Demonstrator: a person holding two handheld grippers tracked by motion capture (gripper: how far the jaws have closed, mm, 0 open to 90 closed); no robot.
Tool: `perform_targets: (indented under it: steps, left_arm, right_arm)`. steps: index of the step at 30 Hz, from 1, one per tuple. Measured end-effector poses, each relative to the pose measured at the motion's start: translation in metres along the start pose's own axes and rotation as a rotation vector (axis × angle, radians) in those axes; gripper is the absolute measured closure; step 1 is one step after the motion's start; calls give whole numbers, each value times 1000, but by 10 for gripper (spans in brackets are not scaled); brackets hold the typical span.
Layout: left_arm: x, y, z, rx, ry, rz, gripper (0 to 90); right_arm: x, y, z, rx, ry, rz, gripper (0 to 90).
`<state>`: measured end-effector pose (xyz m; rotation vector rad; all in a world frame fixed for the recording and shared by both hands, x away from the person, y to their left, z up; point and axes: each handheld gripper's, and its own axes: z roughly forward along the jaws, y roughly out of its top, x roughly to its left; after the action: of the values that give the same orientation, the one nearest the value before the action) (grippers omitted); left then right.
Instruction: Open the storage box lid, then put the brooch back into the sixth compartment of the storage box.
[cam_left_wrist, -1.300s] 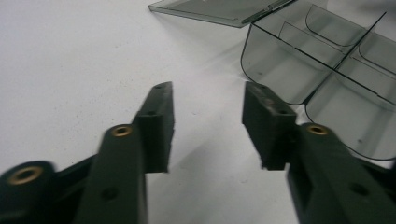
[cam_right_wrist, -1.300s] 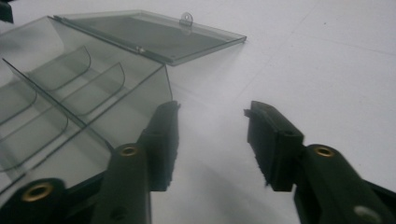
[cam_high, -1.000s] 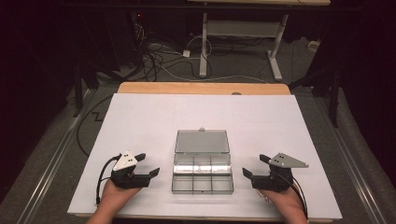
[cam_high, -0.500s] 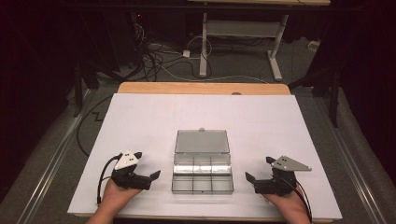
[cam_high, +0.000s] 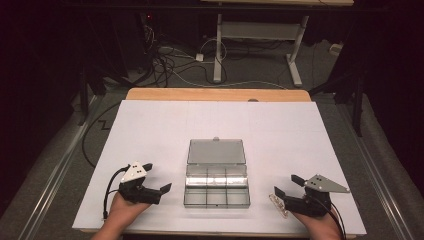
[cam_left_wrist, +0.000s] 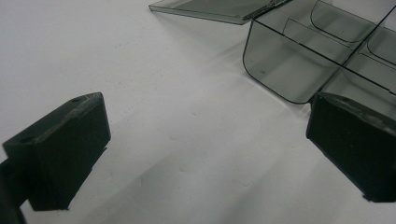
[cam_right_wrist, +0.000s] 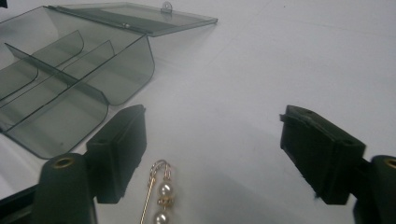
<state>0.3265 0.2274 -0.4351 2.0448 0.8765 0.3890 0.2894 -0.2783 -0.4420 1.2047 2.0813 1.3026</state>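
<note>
- Right tongs (cam_right_wrist: 212, 154) rest low near the surface's (cam_high: 150, 130) front edge, jaws apart with nothing pinched; they have just been closing. A pearl pin (cam_right_wrist: 159, 198) lies flat between them, close to one jaw, apparently lined up for pickup.
- Left tongs (cam_left_wrist: 205, 149) are spread wide over bare surface, just beside the box, likely ready to steady it.
- Clear divided box (cam_high: 216, 186) sits between both tongs, its lid (cam_high: 216, 151) folded back flat, leaving its compartments open from above.

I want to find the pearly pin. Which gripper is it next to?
The right gripper. The pearl pin lies between its open jaws; the left gripper has bare table.
</note>
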Motion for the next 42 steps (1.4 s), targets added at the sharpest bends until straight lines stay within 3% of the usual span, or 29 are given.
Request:
perform_targets:
  steps: [7,22,27,42]
  left_arm:
    - [0,0,0,-1,-7,6,0]
    - [-2,0,0,6,-13,23,0]
    - [-1,1,0,7,-23,20,0]
    - [-1,1,1,12,-23,24,0]
  right_arm:
    - [6,-8,-13,31,12,16,446]
    - [19,-17,-15,85,52,32,648]
    - [20,-21,-10,118,55,35,688]
    - [20,-24,-6,148,48,12,748]
